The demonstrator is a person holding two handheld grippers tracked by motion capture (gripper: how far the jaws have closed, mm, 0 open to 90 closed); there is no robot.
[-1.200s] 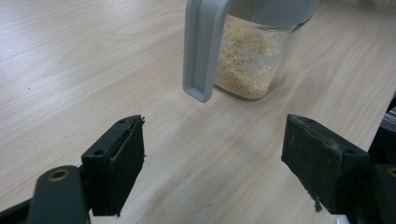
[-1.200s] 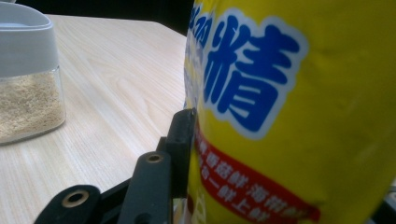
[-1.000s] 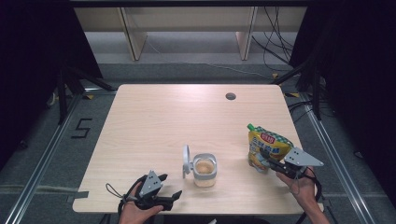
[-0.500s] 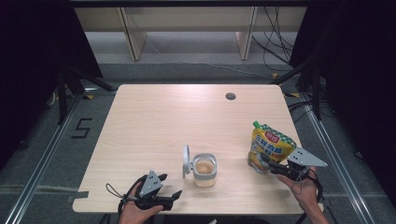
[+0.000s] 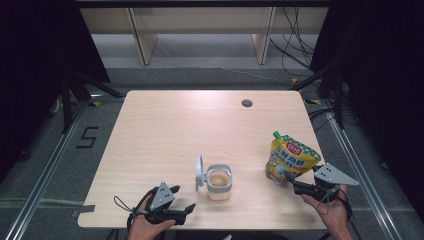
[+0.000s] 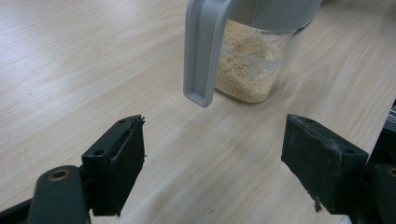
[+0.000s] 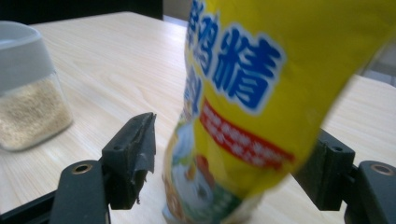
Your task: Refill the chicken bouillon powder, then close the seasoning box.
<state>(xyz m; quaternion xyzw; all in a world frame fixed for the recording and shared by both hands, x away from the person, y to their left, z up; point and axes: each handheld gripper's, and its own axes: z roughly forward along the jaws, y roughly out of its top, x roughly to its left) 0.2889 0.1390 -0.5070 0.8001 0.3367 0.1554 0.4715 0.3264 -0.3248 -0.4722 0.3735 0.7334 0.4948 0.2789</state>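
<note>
Right gripper view: right tongs (image 7: 233, 163) just opening, released around yellow pouch (image 7: 247, 93); left tongs (image 6: 212, 163) wide, empty.

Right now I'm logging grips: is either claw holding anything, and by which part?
Nothing is held. The right claw has just been opening; the yellow pouch stands between its jaws, unpressed. The left claw is open, short of the jar.

Glossy yellow plastic pouch (image 5: 290, 162) on matt pale wood table (image 5: 165, 130).
</note>
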